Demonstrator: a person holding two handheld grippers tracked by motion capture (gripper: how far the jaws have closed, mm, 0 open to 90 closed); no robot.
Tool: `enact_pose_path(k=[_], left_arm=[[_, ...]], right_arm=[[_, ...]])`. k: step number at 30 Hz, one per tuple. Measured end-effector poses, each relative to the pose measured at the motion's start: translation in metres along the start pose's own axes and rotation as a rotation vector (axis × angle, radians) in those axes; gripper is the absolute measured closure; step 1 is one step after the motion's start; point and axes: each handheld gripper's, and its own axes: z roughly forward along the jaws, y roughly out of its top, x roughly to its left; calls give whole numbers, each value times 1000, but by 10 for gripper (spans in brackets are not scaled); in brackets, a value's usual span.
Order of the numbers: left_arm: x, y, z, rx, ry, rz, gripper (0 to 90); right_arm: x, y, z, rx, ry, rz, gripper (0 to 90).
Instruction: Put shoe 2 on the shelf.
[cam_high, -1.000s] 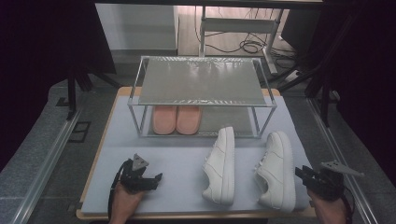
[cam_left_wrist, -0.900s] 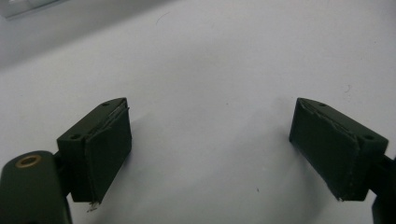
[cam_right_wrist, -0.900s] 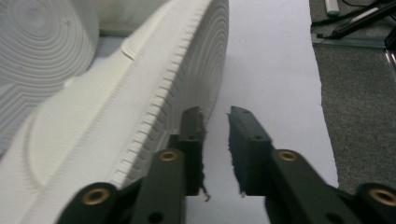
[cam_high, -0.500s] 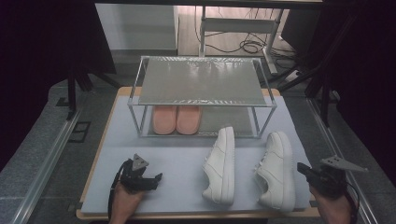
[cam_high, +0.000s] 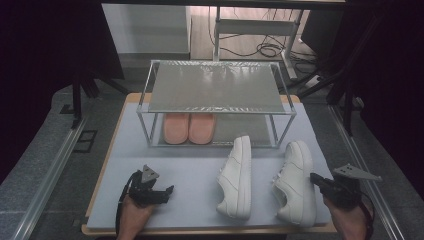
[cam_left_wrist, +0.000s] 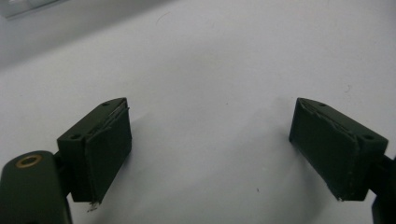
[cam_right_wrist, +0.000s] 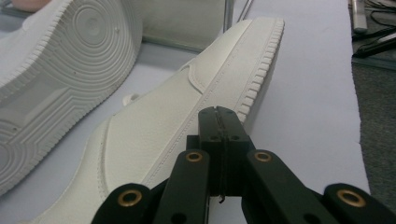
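Right gripper (cam_right_wrist: 219, 112) fingers pressed together beside the right sneaker (cam_right_wrist: 187, 121); left gripper (cam_left_wrist: 210, 144) spread.

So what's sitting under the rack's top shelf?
Under the metal rack's top shelf, a pair of pink slippers sits side by side on the left. The shelf covers their far ends and most of the space beside them.

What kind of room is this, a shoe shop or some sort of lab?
Probably a lab or recording workspace, not a shop: a covered table with a small metal shoe rack, dark curtains around it, and loose cables on the floor behind.
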Motion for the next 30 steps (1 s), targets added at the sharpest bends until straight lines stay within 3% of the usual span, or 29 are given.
enact_pose_path(k=[4,12,30], left_arm=[[0,0,0,1,-1,-1,130],[1,0,0,0,-2,-4,131],[1,0,0,2,-4,-5,132]], right_arm=[[0,0,-1,7,-9,-9,900],[-10,-5,-6,15,-34,20,900],[-18,-11,-10,2,-44,30,900]])
